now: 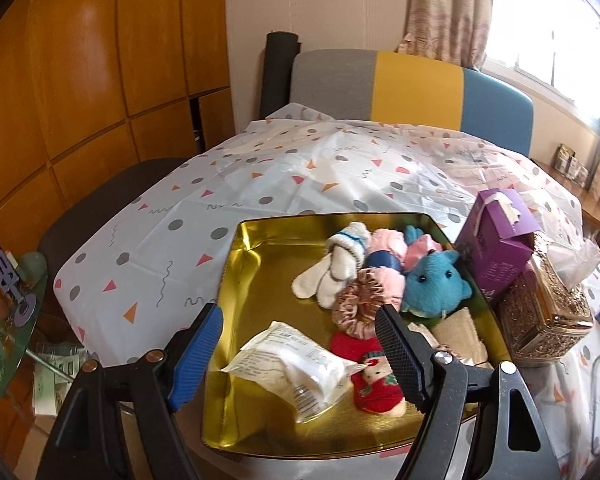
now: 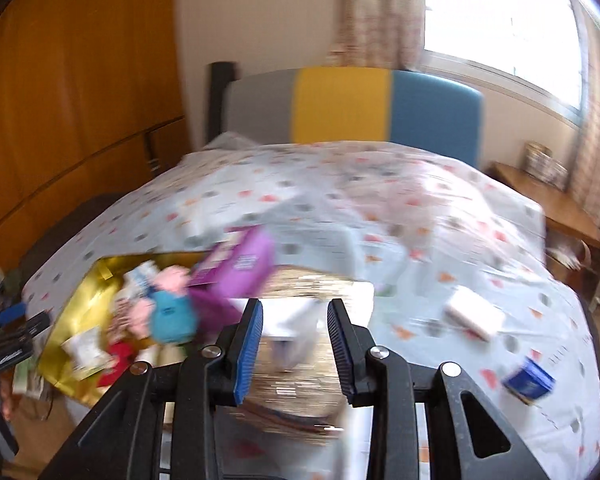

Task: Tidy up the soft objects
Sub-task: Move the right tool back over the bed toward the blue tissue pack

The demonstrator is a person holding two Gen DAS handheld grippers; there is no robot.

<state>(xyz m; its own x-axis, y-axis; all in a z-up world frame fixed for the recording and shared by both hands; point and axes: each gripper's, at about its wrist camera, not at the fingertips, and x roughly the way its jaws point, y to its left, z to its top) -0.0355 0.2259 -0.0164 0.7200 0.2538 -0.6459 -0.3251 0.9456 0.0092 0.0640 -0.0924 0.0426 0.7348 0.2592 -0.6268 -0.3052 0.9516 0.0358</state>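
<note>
Several soft toys (image 1: pixel 432 280), mitten (image 1: pixel 332 276), scrunchie (image 1: pixel 356 308) heaped ahead in gold tin (image 1: pixel 236 264); left gripper (image 1: pixel 300 360) apart, right gripper (image 2: pixel 294 340) apart, empty.

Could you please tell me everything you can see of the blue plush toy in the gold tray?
The blue plush toy is a fuzzy teal stuffed animal with small black bead eyes and stubby rounded limbs or ears. It lies near the right wall of the gold tray, its face turned toward the camera. It rests against the pink plush pieces behind it and the pink scrunchie to its left. Its lower edge overlaps a beige cloth. Neither gripper touches it.
</note>
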